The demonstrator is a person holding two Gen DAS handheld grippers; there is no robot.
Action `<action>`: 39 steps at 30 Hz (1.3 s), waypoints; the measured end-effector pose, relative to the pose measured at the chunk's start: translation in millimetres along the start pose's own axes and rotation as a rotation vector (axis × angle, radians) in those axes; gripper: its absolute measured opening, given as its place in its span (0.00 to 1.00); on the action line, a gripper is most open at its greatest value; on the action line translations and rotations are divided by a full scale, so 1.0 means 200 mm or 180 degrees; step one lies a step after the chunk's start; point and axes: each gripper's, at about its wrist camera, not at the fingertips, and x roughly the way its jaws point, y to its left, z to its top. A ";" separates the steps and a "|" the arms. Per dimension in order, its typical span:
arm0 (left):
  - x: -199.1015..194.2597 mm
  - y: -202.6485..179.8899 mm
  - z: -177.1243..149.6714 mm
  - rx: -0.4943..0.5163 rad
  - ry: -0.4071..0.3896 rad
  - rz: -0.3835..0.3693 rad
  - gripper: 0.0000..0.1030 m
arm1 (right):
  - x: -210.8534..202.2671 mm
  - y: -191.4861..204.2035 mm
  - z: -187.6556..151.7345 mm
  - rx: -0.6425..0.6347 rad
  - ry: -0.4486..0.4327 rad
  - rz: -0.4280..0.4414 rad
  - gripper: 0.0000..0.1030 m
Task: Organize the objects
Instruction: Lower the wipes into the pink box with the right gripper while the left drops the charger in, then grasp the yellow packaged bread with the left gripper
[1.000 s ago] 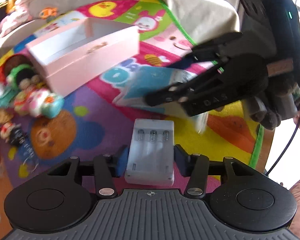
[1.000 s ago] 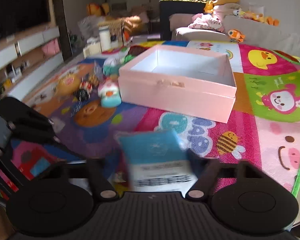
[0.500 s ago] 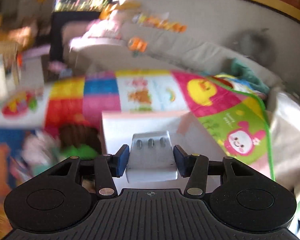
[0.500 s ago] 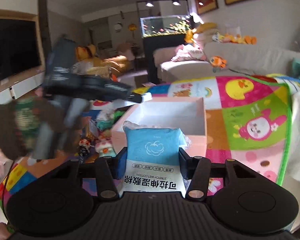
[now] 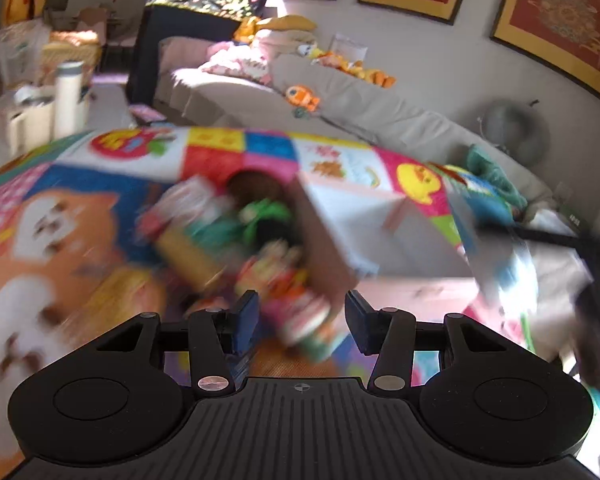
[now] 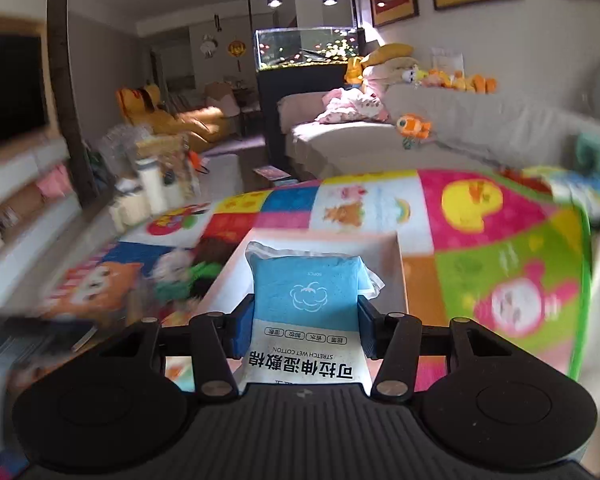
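Observation:
My right gripper (image 6: 306, 330) is shut on a blue and white wet cotton pack (image 6: 305, 300) and holds it over the open pink box (image 6: 400, 264). My left gripper (image 5: 300, 322) is open and empty; it hangs above a blurred pile of small toys (image 5: 284, 280) to the left of the pink box (image 5: 324, 248). The white battery holder is not in view. The right gripper with its blue pack (image 5: 496, 240) shows blurred at the right of the left wrist view.
A colourful play mat (image 6: 496, 224) covers the table. Toys, among them a green one (image 6: 188, 280), lie left of the box. A grey sofa (image 6: 480, 132) with plush toys and a fish tank (image 6: 306, 46) stand behind.
My left gripper has let go of the white battery holder and swung left, off the box to the toy pile. My right gripper has carried the blue pack over the box.

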 end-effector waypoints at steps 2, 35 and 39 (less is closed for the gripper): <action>-0.08 0.09 -0.05 -0.0066 -0.0027 0.0046 0.50 | 0.18 0.05 0.08 -0.0238 0.0089 -0.0271 0.49; 0.17 0.49 0.01 0.0105 0.0308 0.0624 0.63 | 0.29 0.93 -0.23 -0.1422 0.0504 0.0678 0.54; 0.09 0.50 -0.03 0.0103 0.0327 0.0646 0.62 | 0.39 1.01 -0.28 -0.1414 0.0572 0.0615 0.38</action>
